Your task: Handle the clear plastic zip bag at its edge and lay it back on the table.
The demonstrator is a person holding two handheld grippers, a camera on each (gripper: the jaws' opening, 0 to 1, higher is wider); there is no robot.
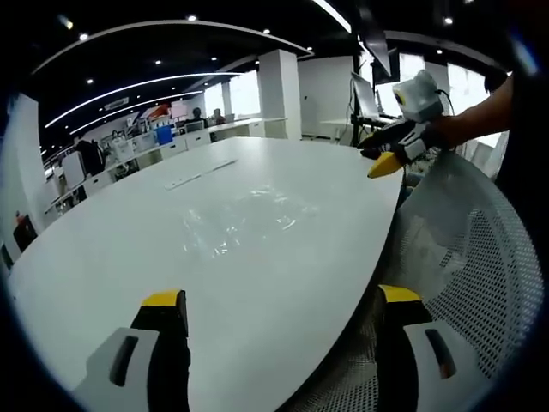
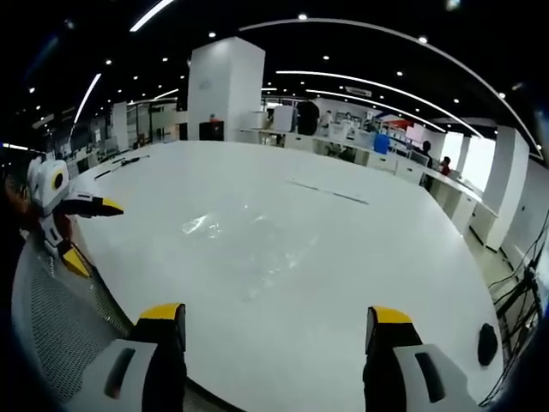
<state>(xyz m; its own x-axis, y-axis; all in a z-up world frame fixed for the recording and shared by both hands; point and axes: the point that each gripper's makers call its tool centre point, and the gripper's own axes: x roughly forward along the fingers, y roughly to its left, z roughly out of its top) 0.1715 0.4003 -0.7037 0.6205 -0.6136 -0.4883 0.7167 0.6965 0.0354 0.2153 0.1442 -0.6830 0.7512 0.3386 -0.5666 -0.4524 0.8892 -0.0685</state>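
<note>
The clear plastic zip bag [image 1: 244, 216] lies flat on the large white rounded worktop [image 1: 111, 257], its film showing as faint wrinkles and pale glints near the middle of the surface. In the right gripper view the same bag [image 2: 249, 245] reads as a soft sheen with a brighter crumpled spot toward its far-left corner.

In the left gripper view the left claw [image 1: 283, 300] sits low over the near edge of the worktop, its two yellow-tipped black jaws spread wide with nothing between them, well short of the bag. The right-hand jaw hangs past the worktop's rim, over a white perforated mesh chair back [image 1: 480, 257]. That view also catches the right claw [image 1: 388, 159] coming in from the upper right, held by a person's hand [image 1: 450, 129] just off the worktop's edge; its yellow tips appear apart and clasp nothing.

In the right gripper view the right claw [image 2: 279, 313] likewise has its jaws spread wide and empty above the near edge, apart from the bag. At the left edge of this view the left claw [image 2: 94, 232] shows with its two yellow tips visibly apart, beside the mesh chair back [image 2: 60, 326].

This view alone shows the white square pillar [image 2: 225, 86] and the long desks behind the worktop. The left gripper view instead shows a monitor on a stand [image 1: 364, 99] by bright windows.
</note>
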